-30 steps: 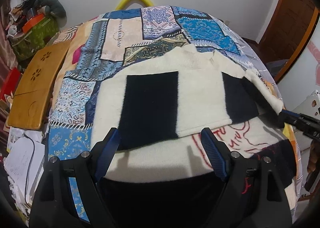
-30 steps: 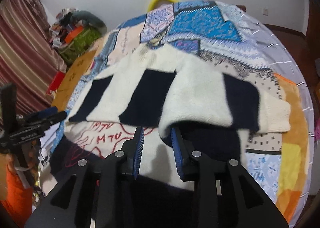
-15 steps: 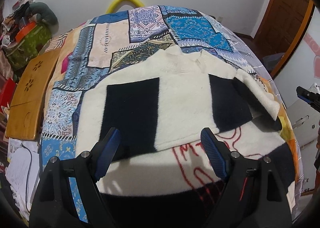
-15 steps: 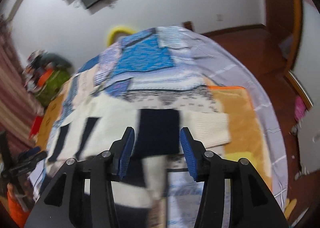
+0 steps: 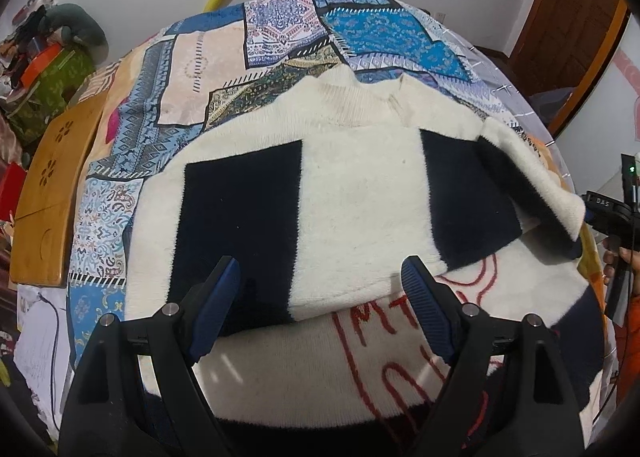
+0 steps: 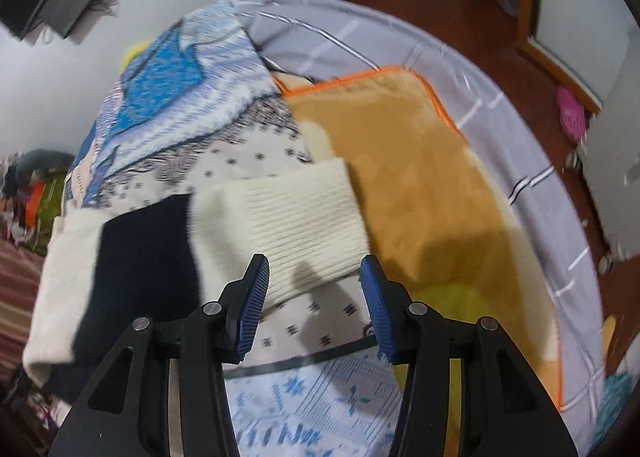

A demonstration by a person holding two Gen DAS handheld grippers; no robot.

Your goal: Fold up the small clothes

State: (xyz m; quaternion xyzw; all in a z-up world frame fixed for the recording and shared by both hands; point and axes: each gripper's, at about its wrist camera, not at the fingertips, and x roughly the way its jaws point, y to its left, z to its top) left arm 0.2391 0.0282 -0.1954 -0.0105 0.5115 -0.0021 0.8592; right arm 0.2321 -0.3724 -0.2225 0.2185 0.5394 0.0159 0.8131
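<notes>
Cream-and-navy knit, our sweater (image 5: 360,185) fills the centre of the left view, spread on the patchwork quilt (image 5: 224,69) with one sleeve (image 6: 296,217) folded across at centre right. We hold the left gripper (image 5: 320,297) wide apart above its hem, gripping nothing. Our right gripper (image 6: 316,301) (also apart, empty) hovers just before the ribbed cuff, mid-frame, beside an orange-edged blanket (image 6: 424,177).

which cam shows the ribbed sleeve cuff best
The right wrist view: the ribbed cuff lies large and unobstructed just ahead of the open right gripper. The left wrist view shows that cuff only small, at the sweater's far right edge.
</notes>
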